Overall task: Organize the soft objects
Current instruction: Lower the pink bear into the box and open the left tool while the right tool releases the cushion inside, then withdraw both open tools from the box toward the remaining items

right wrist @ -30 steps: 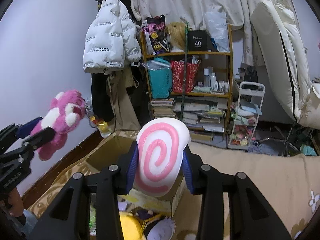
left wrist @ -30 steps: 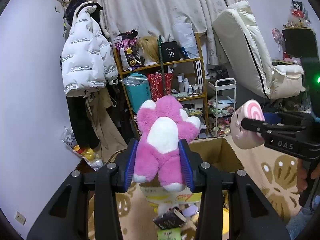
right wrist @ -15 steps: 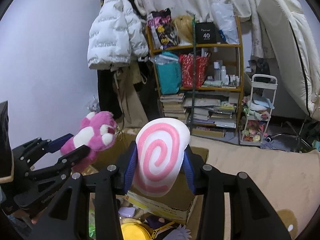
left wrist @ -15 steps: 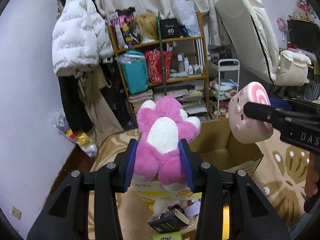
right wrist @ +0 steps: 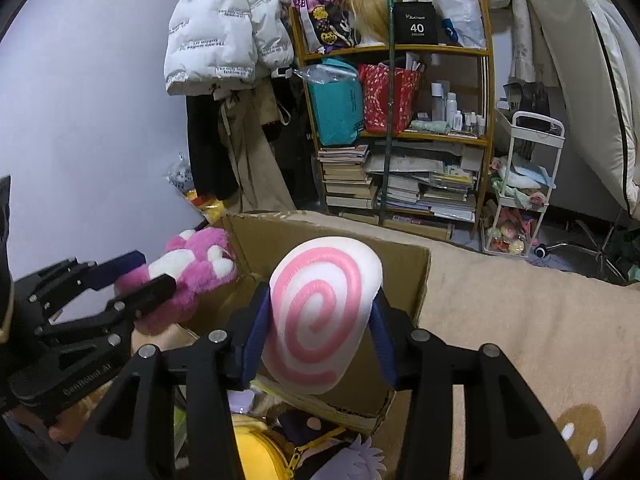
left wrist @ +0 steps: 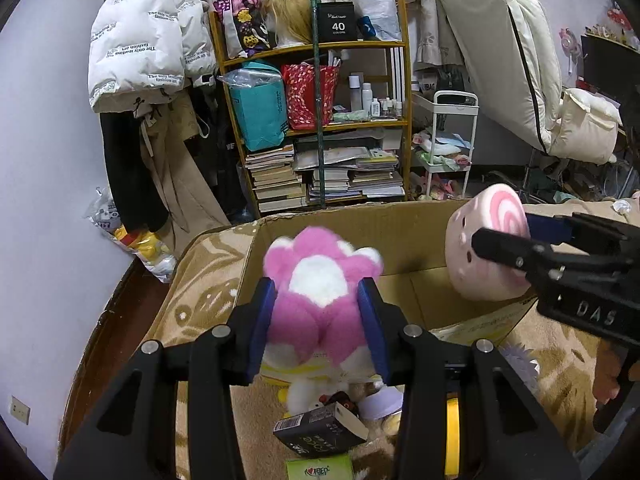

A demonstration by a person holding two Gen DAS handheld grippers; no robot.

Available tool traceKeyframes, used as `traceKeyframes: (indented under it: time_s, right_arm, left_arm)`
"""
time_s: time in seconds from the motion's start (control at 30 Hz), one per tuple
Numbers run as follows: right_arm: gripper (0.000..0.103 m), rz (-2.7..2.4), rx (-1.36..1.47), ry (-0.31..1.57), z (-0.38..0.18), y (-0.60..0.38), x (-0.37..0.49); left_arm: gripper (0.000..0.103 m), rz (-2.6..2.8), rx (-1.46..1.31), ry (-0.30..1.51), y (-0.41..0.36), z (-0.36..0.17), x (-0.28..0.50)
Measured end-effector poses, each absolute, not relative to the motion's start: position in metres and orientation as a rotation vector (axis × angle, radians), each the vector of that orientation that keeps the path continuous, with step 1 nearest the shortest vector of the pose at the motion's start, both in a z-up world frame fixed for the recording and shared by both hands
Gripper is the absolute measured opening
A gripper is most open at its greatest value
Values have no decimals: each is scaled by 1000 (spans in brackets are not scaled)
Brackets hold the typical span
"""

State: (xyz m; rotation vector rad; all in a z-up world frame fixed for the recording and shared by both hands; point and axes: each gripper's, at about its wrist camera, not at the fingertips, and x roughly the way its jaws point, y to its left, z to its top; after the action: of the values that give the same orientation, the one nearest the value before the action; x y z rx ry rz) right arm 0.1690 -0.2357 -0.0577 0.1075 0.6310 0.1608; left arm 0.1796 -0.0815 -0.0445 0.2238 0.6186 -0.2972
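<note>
While both grippers hung above the open brown cardboard box, clear of its rim, the left gripper clamped a fluffy pink-and-white plush toy; the right gripper's jaws, just easing apart, still touched a pink-swirl white cushion.

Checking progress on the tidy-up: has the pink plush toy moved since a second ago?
Yes. The pink plush toy has come down: earlier it overlapped the bookshelf, now it sits low against the cardboard box opening.

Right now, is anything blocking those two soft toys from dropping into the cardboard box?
Nothing visible does. The pink plush toy in the left gripper and the swirl cushion between the right gripper jaws, which have just been opening, both hang over the open cardboard box, whose visible floor looks bare.
</note>
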Motion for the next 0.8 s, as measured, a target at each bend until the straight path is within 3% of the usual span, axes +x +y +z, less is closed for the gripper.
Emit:
traceKeyframes:
  time_s: [0.03,0.1,0.23,0.43,0.5,0.7,0.8]
  right_arm:
    - [53,161,102,631,-58,-235,169]
    - [57,157,96,634,-60,-236,170]
    - [74,153,114,626,-60,-239,168]
    - [79,141,142,619,-56,-245,164]
    - [92,136,157,614,-54,-248,162]
    - [94,128,199,613,-49,-253,149]
    - [95,132,212,616,-46,-254,142]
  left_arm:
    - [43,-295,216,617,-80,-44,180]
    - [55,-285,203,612,-76,-45,178]
    - [57,-265,201,622,-69,-44,179]
    - [62,-232,203,653,-60,-45,177]
    - [67,-220,205,651,-56,-43,173]
    - [80,-201,205,656,-46,-35,158]
    - [81,-216,223,660,-45,-31,147]
